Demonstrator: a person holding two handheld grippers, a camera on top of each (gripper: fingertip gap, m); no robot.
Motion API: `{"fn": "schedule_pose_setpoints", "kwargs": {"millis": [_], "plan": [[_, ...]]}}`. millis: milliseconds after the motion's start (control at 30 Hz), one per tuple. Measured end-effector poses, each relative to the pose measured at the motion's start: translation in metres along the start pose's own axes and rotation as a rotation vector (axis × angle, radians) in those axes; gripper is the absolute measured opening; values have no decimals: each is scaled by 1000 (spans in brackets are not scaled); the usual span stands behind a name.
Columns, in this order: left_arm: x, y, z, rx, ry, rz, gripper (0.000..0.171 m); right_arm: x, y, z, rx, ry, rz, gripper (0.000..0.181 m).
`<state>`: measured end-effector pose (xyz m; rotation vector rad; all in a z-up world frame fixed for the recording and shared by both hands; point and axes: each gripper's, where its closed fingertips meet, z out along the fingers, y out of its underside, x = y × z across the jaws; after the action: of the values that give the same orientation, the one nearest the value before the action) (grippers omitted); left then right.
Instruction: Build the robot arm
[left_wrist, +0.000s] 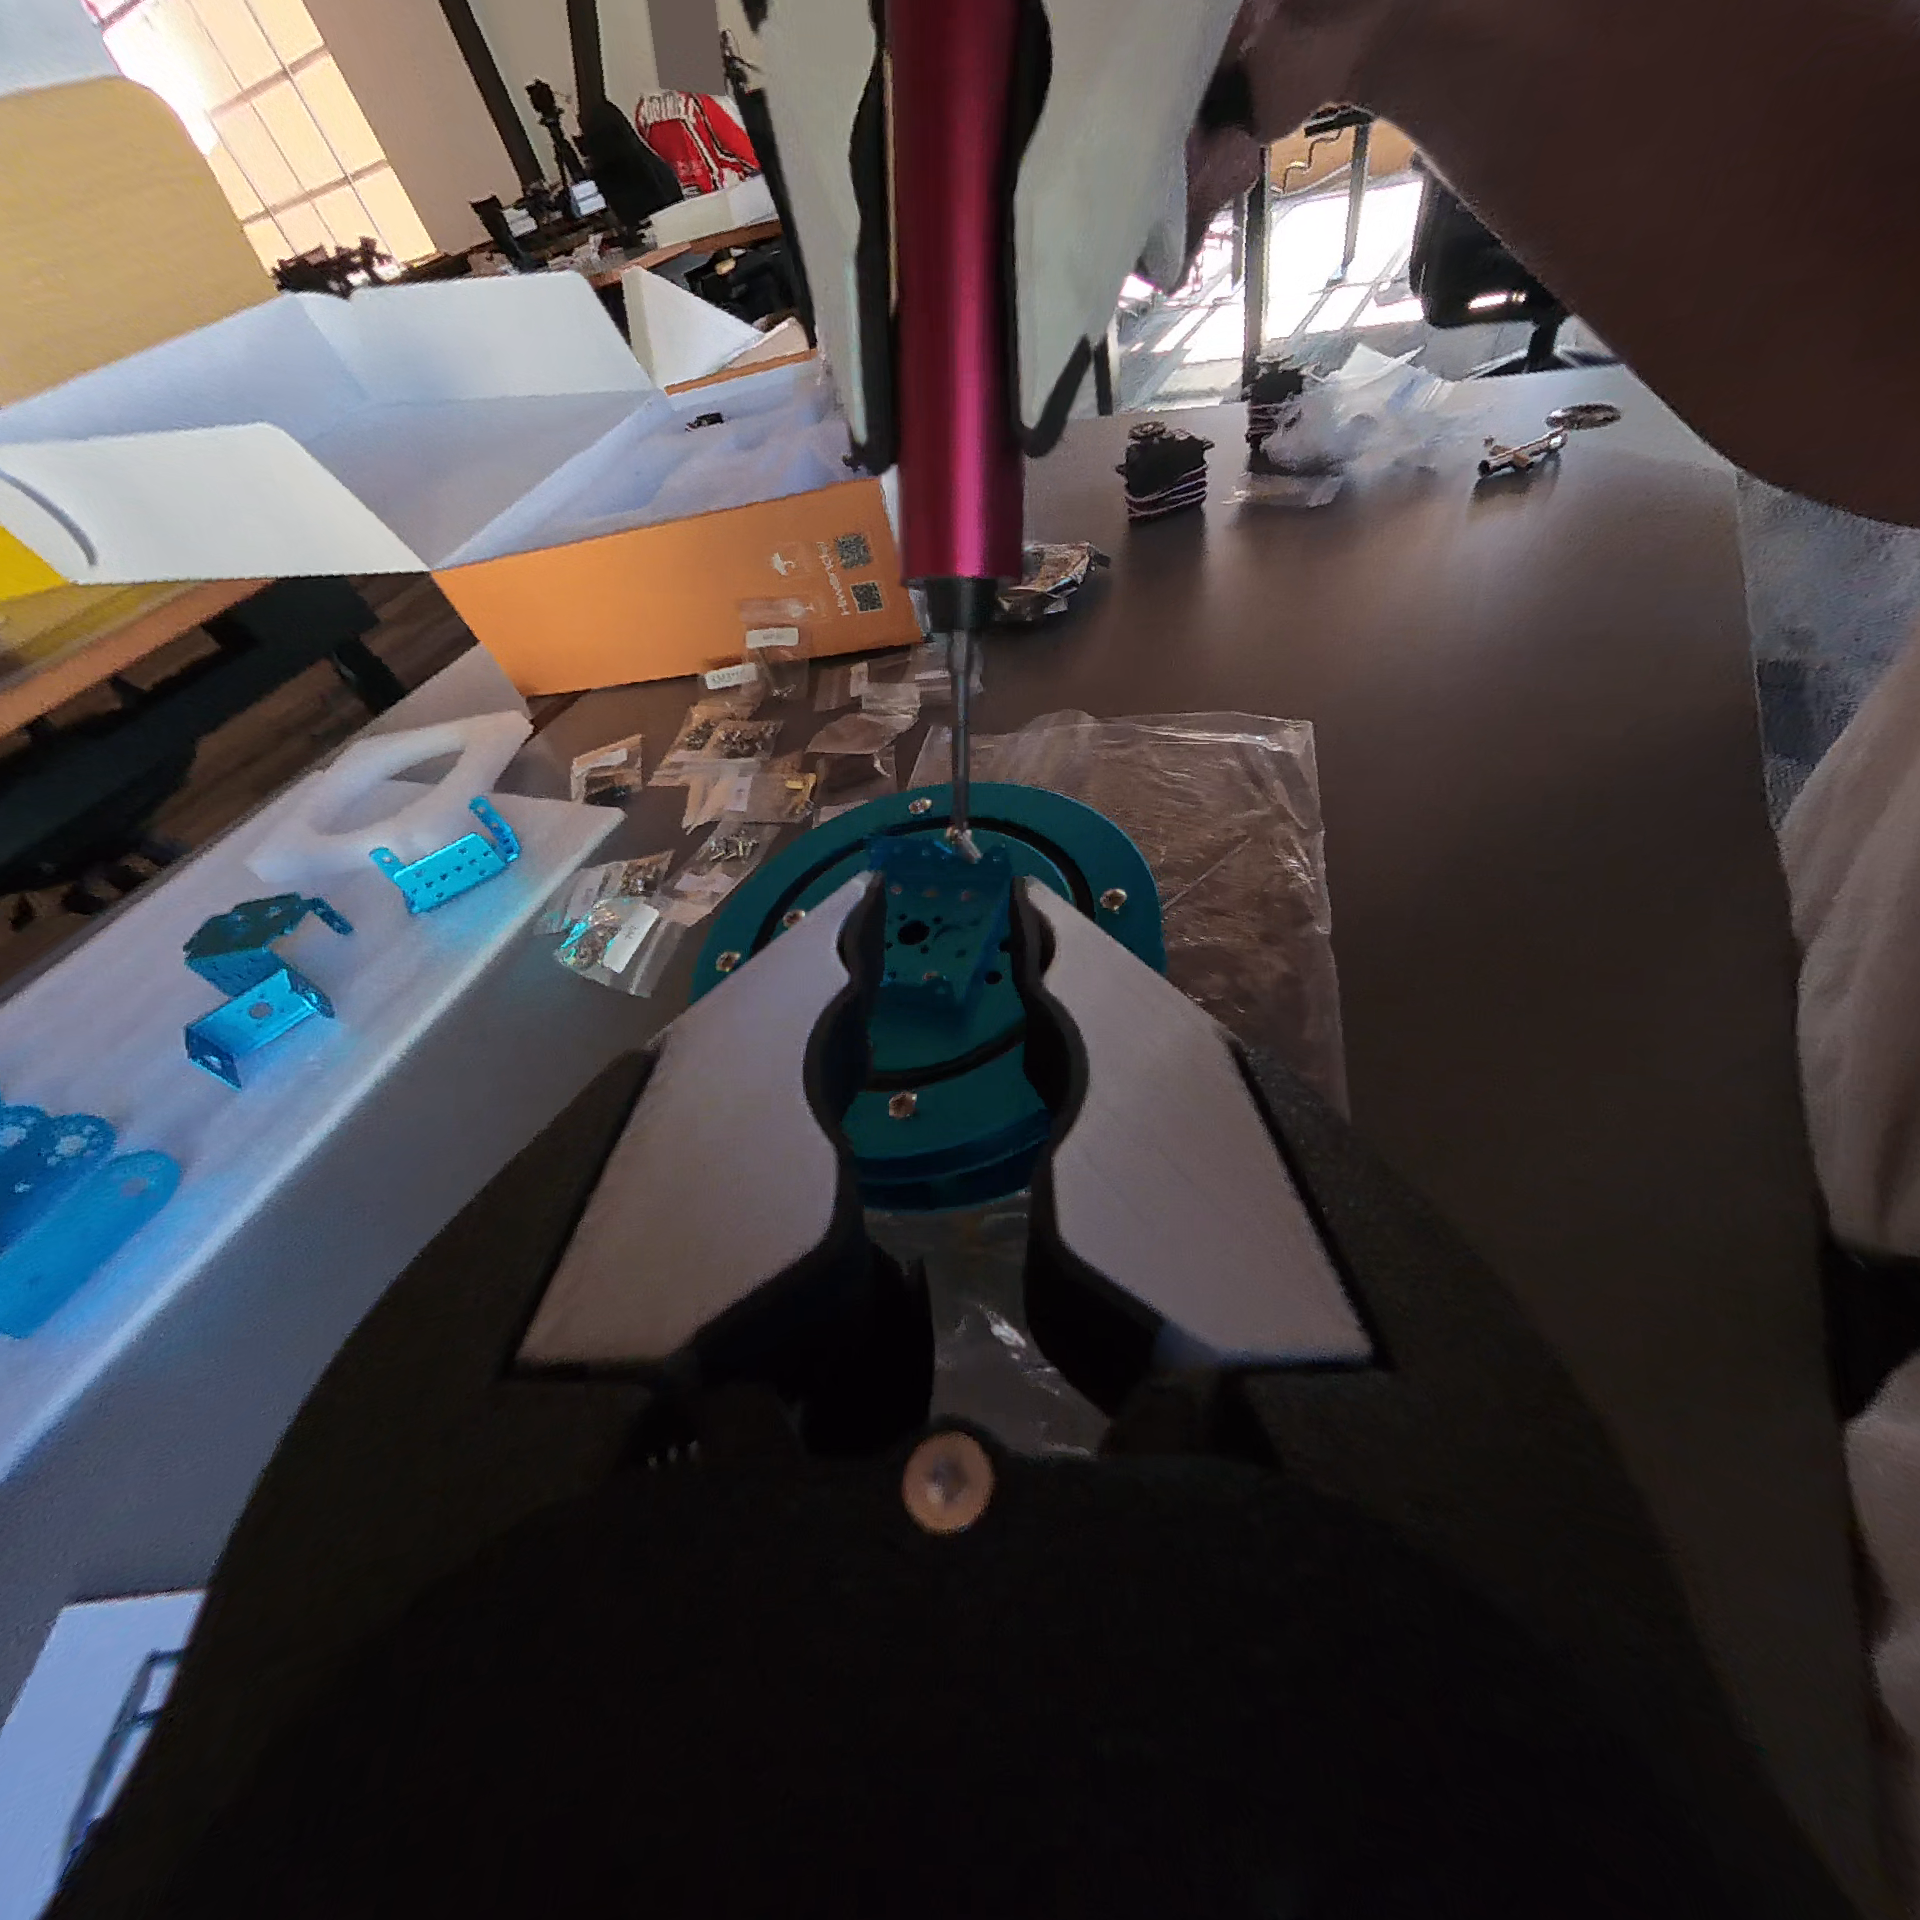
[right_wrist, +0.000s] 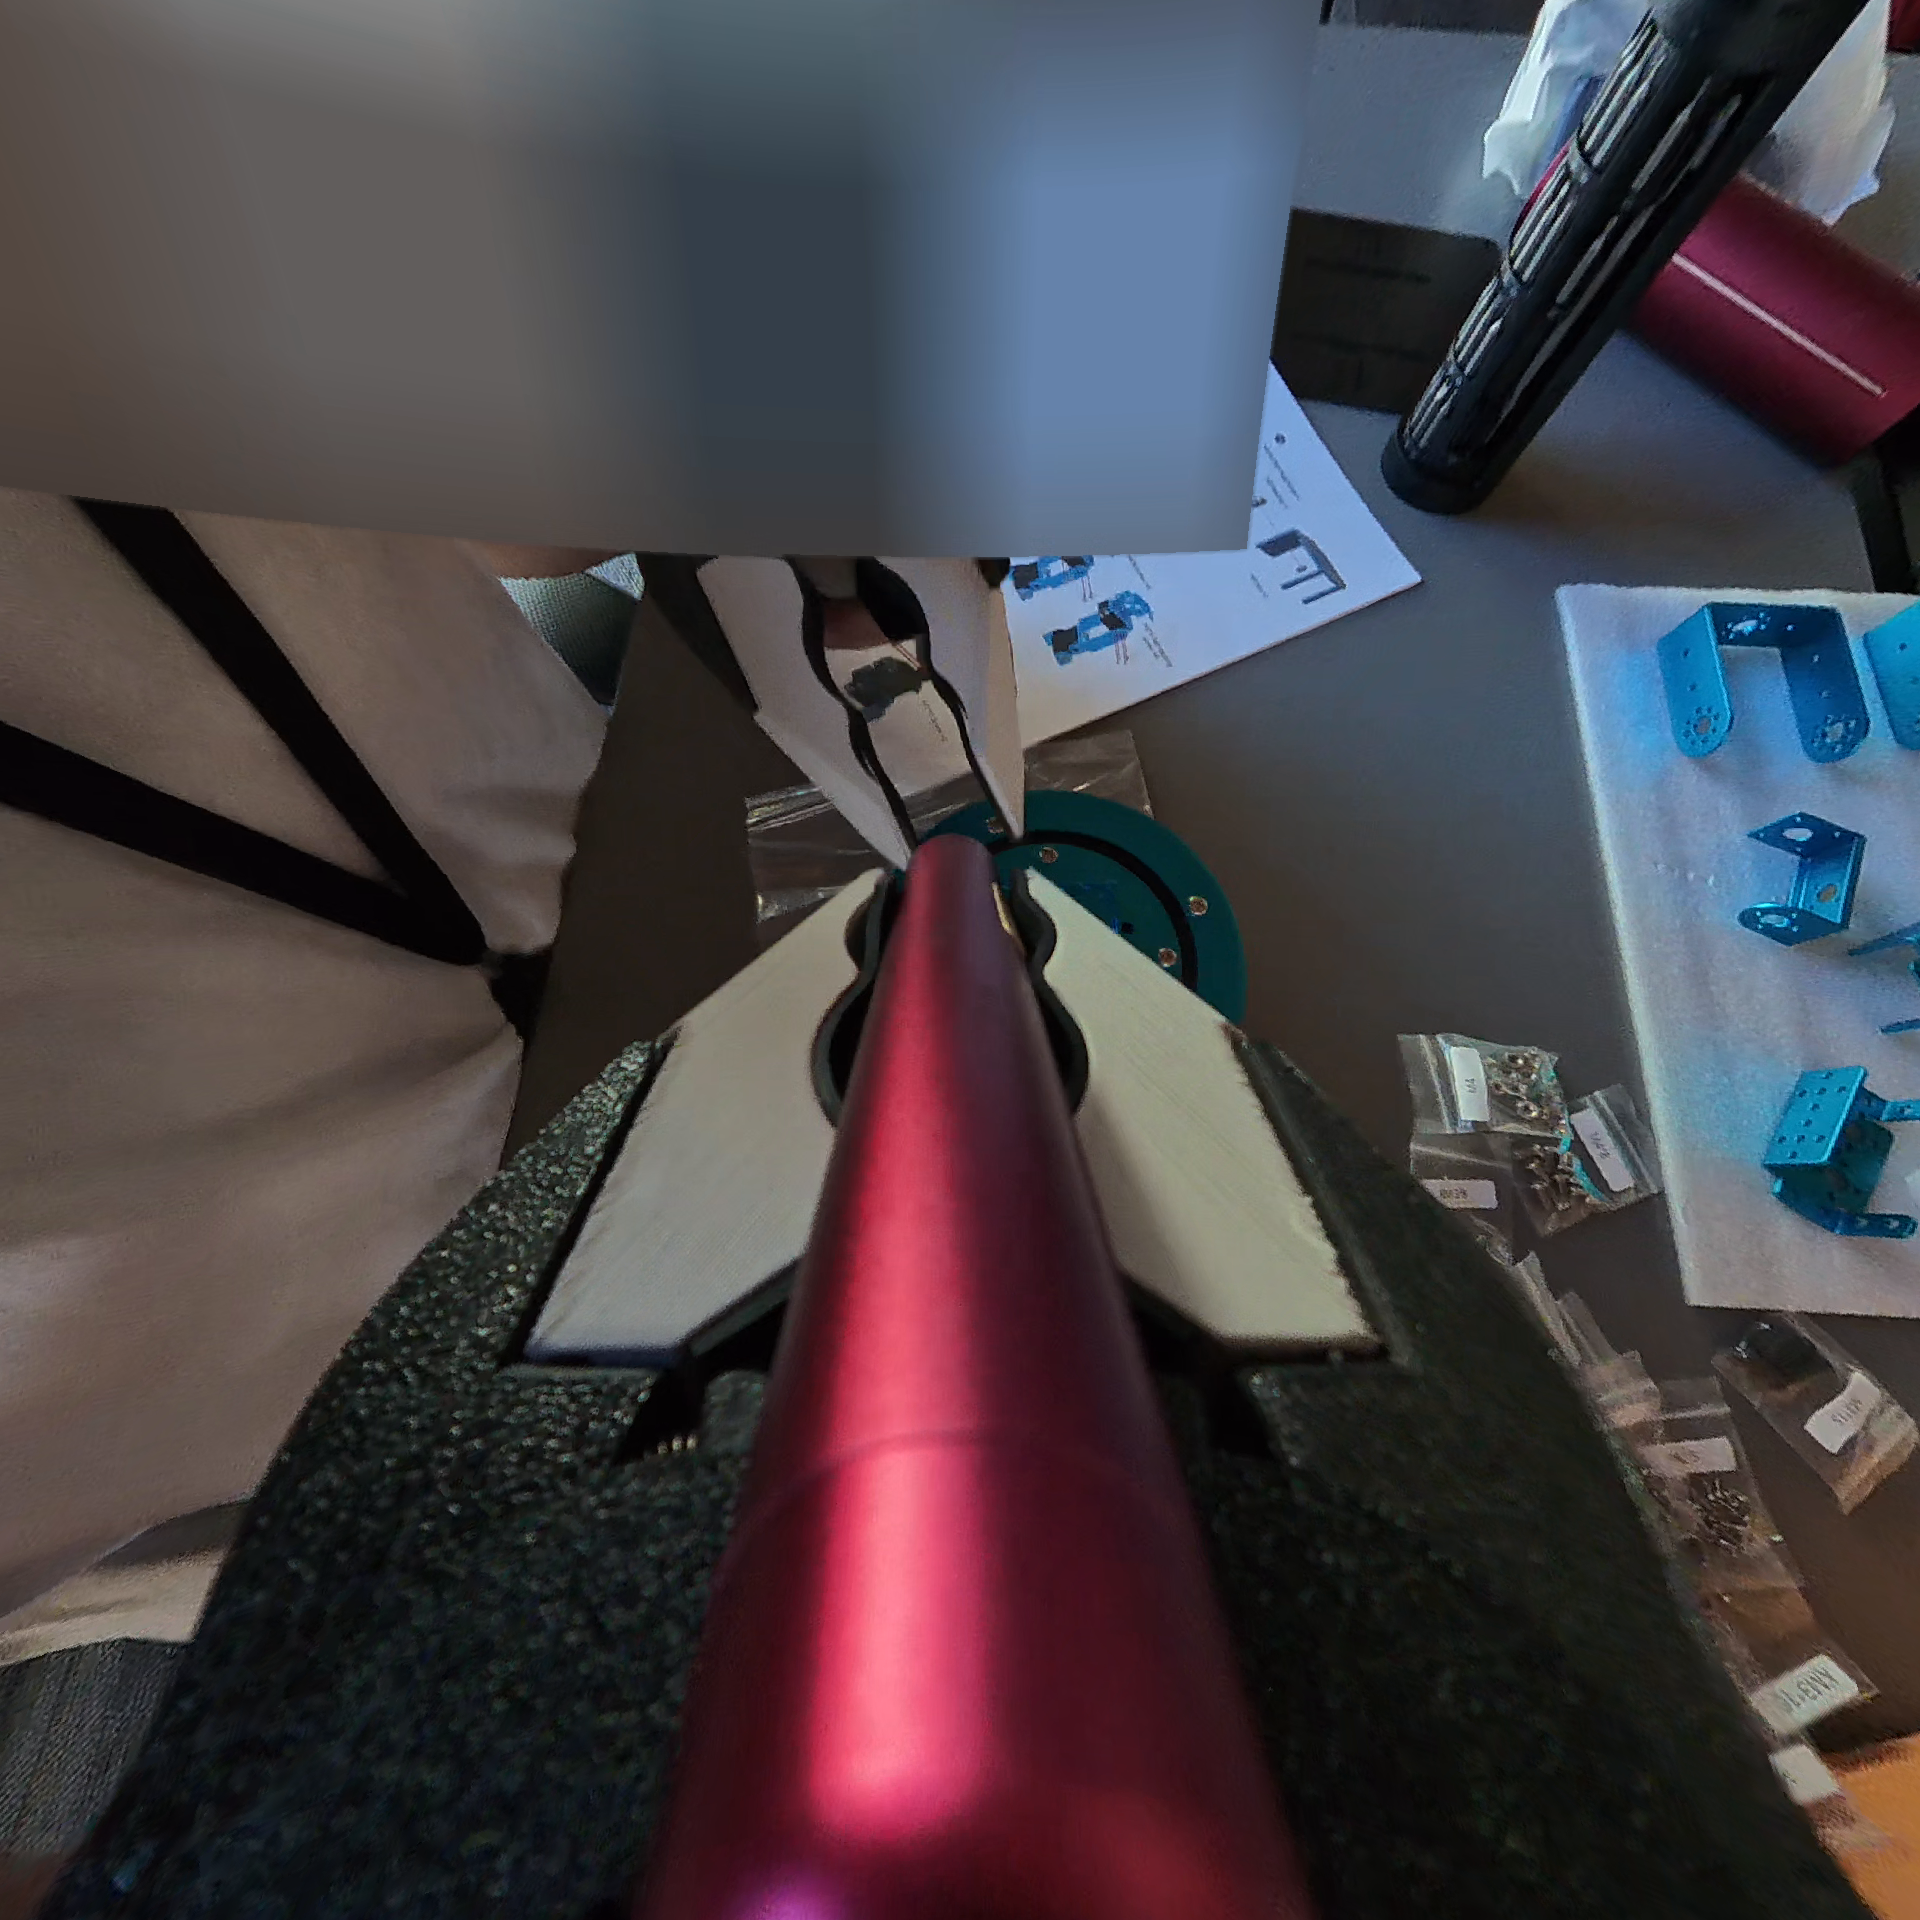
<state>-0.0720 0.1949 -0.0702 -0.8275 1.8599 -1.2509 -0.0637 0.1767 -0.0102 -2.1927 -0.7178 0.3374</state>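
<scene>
Magenta screwdriver in right gripper; left gripper clamps blue bracket.

Dark grey bench fills mid-frame. Upper left: bright gridded window, beige wall. Upper centre: far desks with clutter, tripod. Upper right: more daylit windows. Strong backlight.

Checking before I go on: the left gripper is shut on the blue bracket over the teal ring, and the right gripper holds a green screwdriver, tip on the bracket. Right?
Not quite: the screwdriver in the right gripper is magenta-red, not green, as both wrist views show. The rest holds: left gripper shut on the blue bracket over the teal ring, tip on the bracket.
</scene>
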Motion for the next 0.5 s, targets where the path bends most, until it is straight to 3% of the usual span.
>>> {"fn": "schedule_pose_setpoints", "kwargs": {"millis": [200, 367, 500], "plan": [[16, -6, 8, 1, 17, 86, 17, -9, -3, -3, 31, 0, -12, 21], [13, -7, 8, 1, -9, 63, 0, -12, -2, -6, 40, 8, -17, 21], [13, -11, 6, 23, -13, 46, 0, -13, -2, -7, 52, 9, -16, 21]]}}
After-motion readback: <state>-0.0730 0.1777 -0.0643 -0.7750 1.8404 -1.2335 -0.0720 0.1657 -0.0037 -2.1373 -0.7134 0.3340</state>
